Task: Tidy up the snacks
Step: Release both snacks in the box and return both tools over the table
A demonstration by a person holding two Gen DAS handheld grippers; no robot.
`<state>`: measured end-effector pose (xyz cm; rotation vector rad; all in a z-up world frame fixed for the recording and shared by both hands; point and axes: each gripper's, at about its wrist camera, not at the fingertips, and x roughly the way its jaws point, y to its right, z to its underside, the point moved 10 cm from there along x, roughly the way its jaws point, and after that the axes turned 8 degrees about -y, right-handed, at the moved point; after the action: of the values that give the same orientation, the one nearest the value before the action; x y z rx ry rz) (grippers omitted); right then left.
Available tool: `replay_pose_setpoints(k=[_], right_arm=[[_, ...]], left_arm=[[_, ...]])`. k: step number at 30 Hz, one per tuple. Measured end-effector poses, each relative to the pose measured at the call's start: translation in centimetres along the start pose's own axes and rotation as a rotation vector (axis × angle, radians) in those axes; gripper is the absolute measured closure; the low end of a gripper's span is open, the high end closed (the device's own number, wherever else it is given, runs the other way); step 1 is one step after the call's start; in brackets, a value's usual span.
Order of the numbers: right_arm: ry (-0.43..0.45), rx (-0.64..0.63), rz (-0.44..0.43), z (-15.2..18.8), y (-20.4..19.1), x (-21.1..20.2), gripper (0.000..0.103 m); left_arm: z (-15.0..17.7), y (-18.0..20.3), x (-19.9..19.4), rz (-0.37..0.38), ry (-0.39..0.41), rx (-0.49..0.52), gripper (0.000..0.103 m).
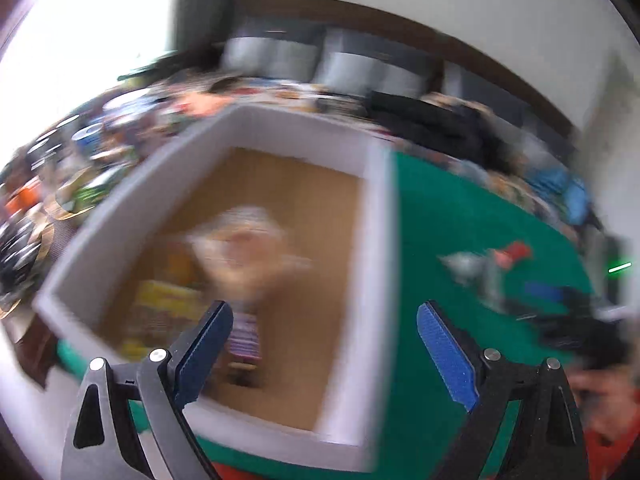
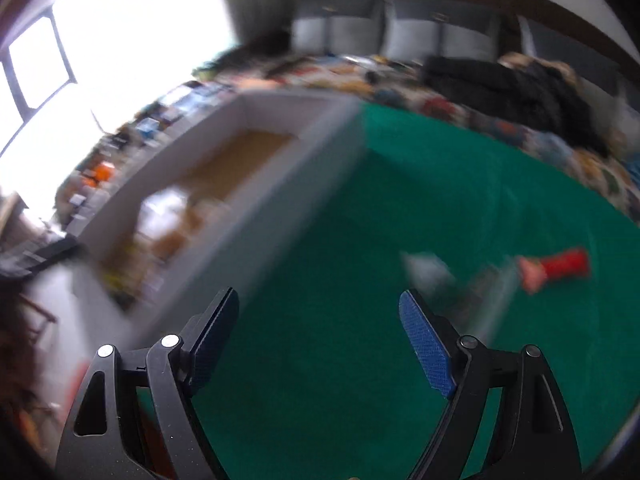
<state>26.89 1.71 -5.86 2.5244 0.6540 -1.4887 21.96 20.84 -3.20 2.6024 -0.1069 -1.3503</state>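
Both views are motion-blurred. A white-walled box with a brown floor stands on the green table cover. Inside it lie a clear bag of pale snacks, a yellow packet and a purple packet. My left gripper hangs open above the box's near right part, nothing between its blue pads. My right gripper is open too, over bare green cover right of the box. On the cover lie a red packet, also seen as the red packet, and a silvery packet.
Cluttered goods crowd the table's left side beyond the box. A patterned cloth with a dark garment lies behind the green cover, grey cushions behind that. A bright window is at the left. Dark objects lie at the right.
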Motion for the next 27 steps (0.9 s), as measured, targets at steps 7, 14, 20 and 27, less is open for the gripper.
replay_pose_setpoints(k=[7, 14, 20, 27], right_arm=[[-0.056, 0.147, 0.237, 14.2, 14.2, 1.3, 0.018], [-0.042, 0.257, 0.297, 18.9, 21.6, 0.4, 0.018], [0.007, 0.288, 0.269, 18.0, 23.3, 1.0, 0.01], [0.013, 0.287, 0.266, 18.4, 22.2, 0.2, 0.009]], left_arm=[[6.5, 15.8, 8.0, 0.087, -0.131, 0.266, 0.001], [10.0, 21.6, 16.2, 0.014, -0.196, 0.327, 0.001], [8.0, 21.5, 19.7, -0.038, -0.19, 0.314, 0.001], [7.6, 20.7, 21.4, -0.062, -0.14, 0.315, 0.0]])
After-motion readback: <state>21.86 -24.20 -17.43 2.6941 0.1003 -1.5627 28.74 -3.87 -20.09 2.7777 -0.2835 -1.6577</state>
